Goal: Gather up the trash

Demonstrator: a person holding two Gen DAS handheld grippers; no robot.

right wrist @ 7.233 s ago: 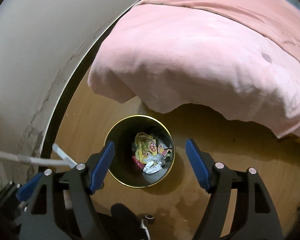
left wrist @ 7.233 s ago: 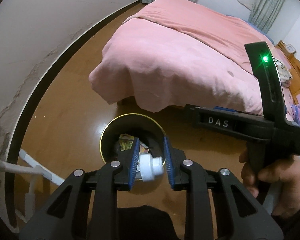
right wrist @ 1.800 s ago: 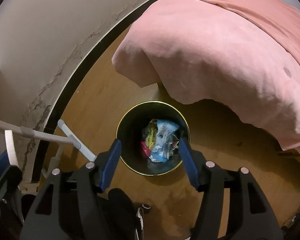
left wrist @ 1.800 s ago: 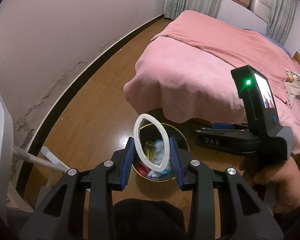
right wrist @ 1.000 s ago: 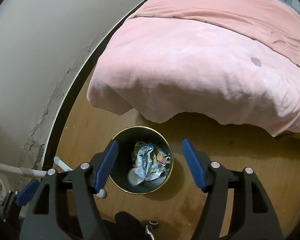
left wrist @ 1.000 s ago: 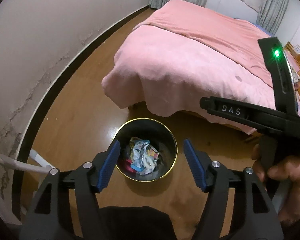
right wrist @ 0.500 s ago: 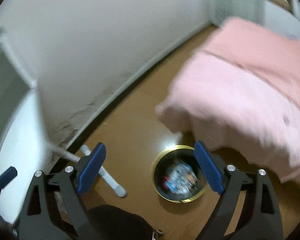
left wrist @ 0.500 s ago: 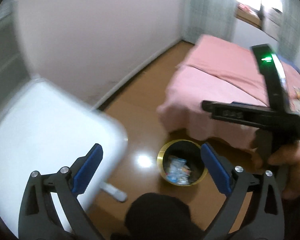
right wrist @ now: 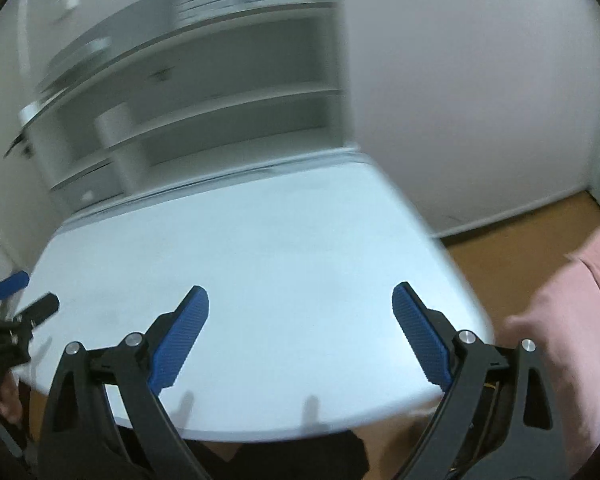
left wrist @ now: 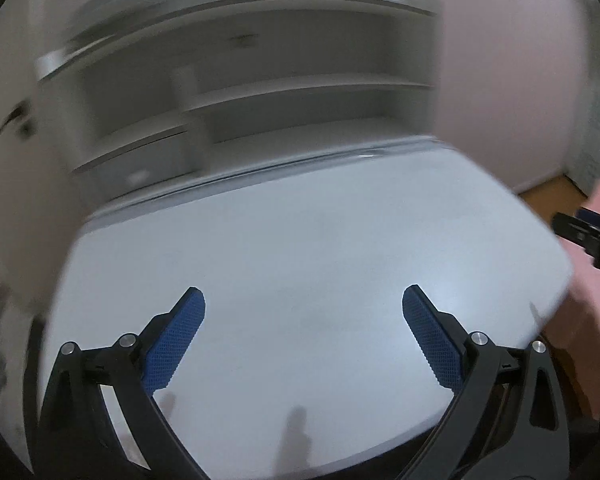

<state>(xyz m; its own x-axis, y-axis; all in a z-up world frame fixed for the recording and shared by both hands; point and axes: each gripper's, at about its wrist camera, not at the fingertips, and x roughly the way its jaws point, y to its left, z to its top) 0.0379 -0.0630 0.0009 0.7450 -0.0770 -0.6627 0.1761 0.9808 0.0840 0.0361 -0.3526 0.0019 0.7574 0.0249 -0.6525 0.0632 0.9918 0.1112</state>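
Note:
Both views are blurred by motion. My left gripper (left wrist: 303,300) is open and empty above a white table top (left wrist: 300,248). My right gripper (right wrist: 300,300) is open and empty above the same table top (right wrist: 260,248). The right gripper also shows at the right edge of the left wrist view (left wrist: 588,236), and the left gripper at the left edge of the right wrist view (right wrist: 16,300). I see no trash on the table. The bin is out of view.
A white shelf unit (left wrist: 284,92) stands behind the table against the wall; it also shows in the right wrist view (right wrist: 204,96). The pink bed cover (right wrist: 580,320) and brown wood floor (right wrist: 516,240) lie to the right.
Both grippers have swung up and left, away from the trash bin and bed, to face the white table and shelves. Both stay open and empty.

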